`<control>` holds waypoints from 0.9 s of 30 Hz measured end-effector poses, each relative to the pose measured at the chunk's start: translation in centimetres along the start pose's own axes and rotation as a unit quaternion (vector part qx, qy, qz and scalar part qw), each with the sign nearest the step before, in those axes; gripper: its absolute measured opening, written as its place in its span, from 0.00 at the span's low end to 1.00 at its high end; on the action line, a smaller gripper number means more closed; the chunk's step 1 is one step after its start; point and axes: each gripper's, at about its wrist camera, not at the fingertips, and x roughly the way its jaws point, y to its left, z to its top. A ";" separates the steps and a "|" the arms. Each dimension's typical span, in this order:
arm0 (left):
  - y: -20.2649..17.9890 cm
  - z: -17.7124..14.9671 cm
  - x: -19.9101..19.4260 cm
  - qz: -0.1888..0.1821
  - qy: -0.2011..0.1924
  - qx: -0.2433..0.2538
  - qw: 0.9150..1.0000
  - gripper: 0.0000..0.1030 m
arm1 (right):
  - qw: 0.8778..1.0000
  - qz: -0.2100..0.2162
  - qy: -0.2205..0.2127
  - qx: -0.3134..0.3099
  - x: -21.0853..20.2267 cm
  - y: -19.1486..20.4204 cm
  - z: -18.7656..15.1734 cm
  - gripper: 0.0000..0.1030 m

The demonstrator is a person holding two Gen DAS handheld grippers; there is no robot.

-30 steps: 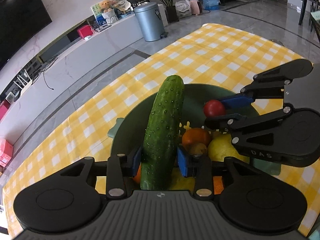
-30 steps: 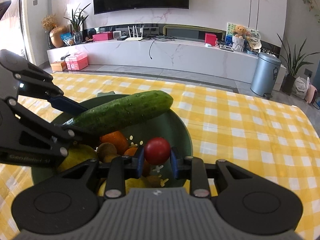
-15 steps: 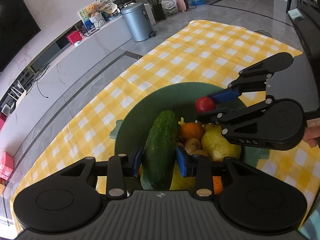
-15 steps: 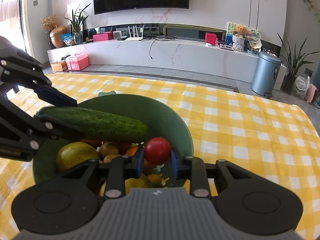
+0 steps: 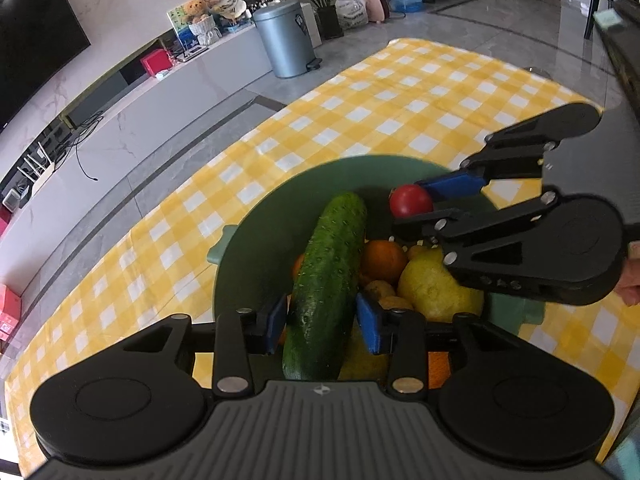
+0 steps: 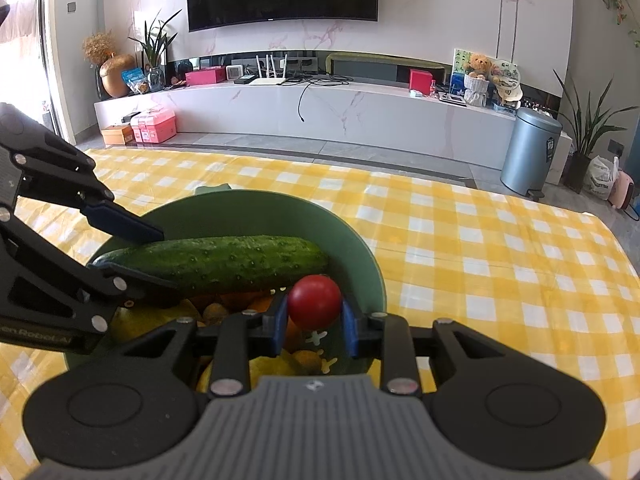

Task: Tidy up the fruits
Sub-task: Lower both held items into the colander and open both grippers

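Cucumber (image 5: 328,280) now lowered into bowl (image 6: 360,240), left jaws just loosened; right jaws pinching tomato (image 6: 315,306), lemon (image 5: 436,292) left-view-only.

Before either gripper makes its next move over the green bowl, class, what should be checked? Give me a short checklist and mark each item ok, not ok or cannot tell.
1. The cucumber lies inside the green bowl, on the other fruit: ok.
2. The left gripper has let go: its jaws have just been opening and gaps show beside the cucumber, which still lies between them: ok.
3. The right gripper has a firm hold of the tomato, both pads pressing on it: ok.
4. The tomato is over the bowl, not over the cloth: ok.
5. The cucumber lies stable on the pile: cannot tell.
6. Free space in the bowl under the tomato: cannot tell.
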 end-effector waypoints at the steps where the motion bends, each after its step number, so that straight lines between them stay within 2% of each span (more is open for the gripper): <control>1: 0.0 0.0 -0.2 -0.002 -0.003 -0.001 1.000 0.47 | 1.000 0.000 0.000 0.000 0.0 0.0 0.0 0.25; 6: -0.5 0.3 -1.2 -0.001 -0.009 0.002 1.000 0.49 | 1.000 0.006 0.000 0.000 -0.2 0.2 0.0 0.32; 12: -1.2 0.3 -3.1 0.011 -0.020 -0.001 1.000 0.50 | 1.000 0.001 -0.009 0.000 -0.8 0.2 0.1 0.37; 15: -1.6 0.3 -4.5 0.016 -0.030 -0.004 0.999 0.54 | 0.999 0.002 -0.028 0.017 -1.8 0.0 0.3 0.46; 22: -2.6 0.0 -8.1 0.034 -0.060 -0.015 0.998 0.61 | 0.994 -0.015 -0.096 0.050 -6.2 0.1 -0.1 0.77; 27: -3.2 -0.9 -10.9 0.040 -0.097 -0.041 0.994 0.71 | 0.988 -0.025 -0.128 0.079 -9.1 0.3 -1.0 0.85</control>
